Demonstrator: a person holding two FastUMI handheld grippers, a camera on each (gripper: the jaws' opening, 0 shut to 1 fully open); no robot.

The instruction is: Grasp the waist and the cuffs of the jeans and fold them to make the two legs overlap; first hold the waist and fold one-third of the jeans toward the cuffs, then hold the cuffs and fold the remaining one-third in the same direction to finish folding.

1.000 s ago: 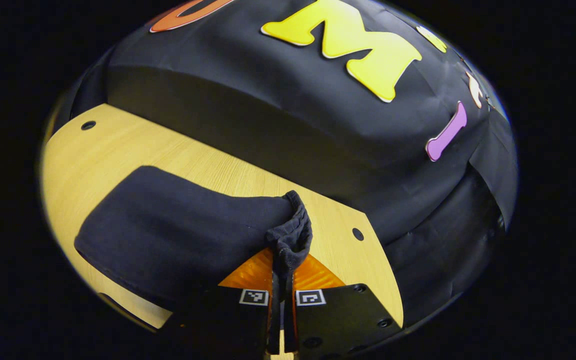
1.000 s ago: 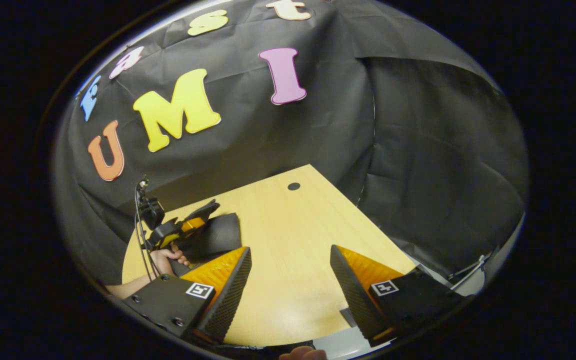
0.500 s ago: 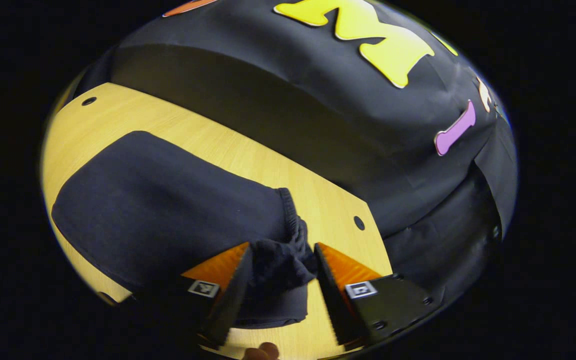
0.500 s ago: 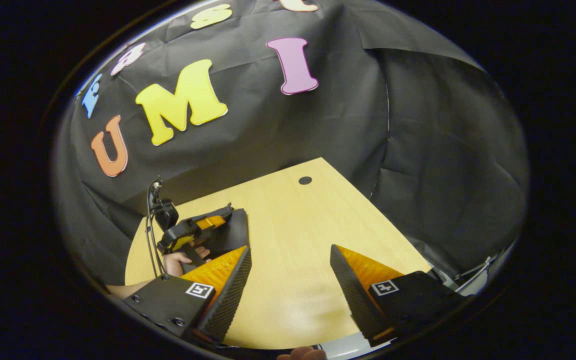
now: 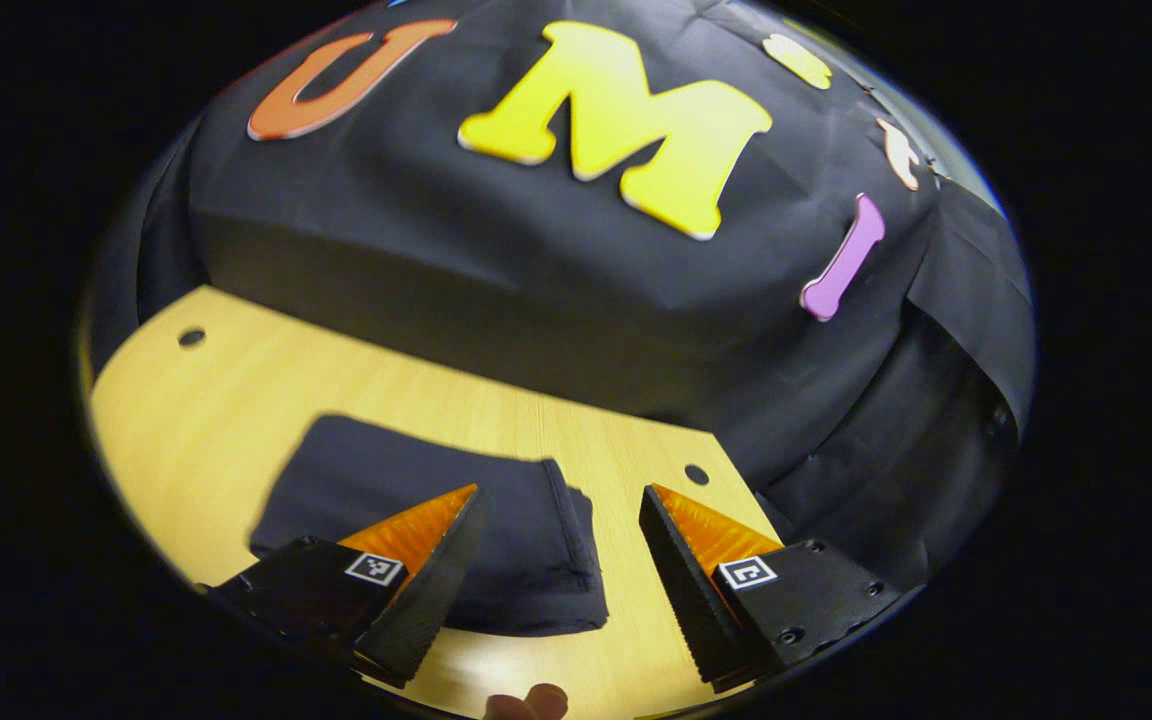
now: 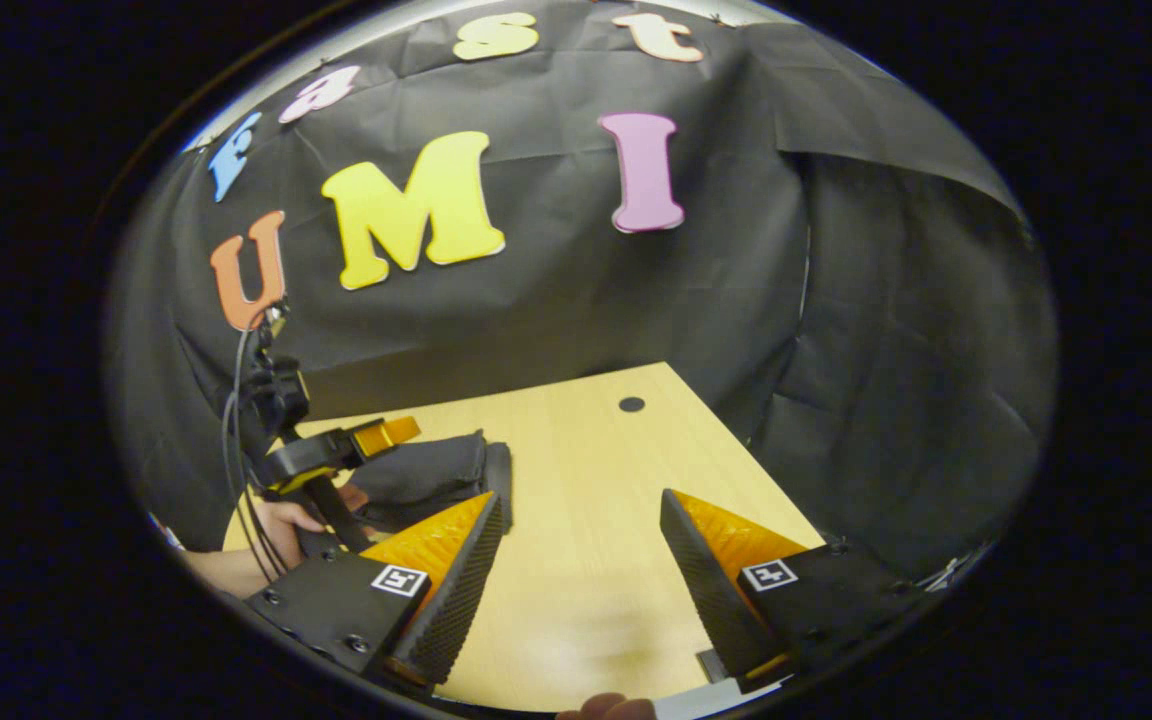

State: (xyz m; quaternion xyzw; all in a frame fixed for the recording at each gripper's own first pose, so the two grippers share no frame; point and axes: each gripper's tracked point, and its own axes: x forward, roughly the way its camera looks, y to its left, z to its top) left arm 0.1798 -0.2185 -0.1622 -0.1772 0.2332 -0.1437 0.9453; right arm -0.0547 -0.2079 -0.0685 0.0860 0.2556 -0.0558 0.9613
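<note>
The jeans (image 5: 496,530) lie on the wooden table (image 5: 236,400) as a compact dark rectangle, with a hemmed edge running across the end nearest the left tongs (image 5: 561,545). Judging by that tidy, stacked shape, both thirds look folded over and the folding appears finished, or nearly so; what may be left is only a small straightening and drawing the tools away. The left tongs stand wide open above the near end of the bundle, with nothing between the two fingers but the cloth lying flat below them. The right tongs (image 6: 581,560) are also spread wide and hold nothing, hovering over bare table well to the side of the jeans. In the right gripper view the left tongs (image 6: 376,437) show farther off, held by a hand (image 6: 281,520) just over the folded jeans (image 6: 431,475). How many layers the bundle has cannot be counted, since the cloth is dark and its edges blur. The near left corner of the jeans is hidden behind a finger of the left tongs, and whether waist or cuffs lie on top is hard to tell.
</note>
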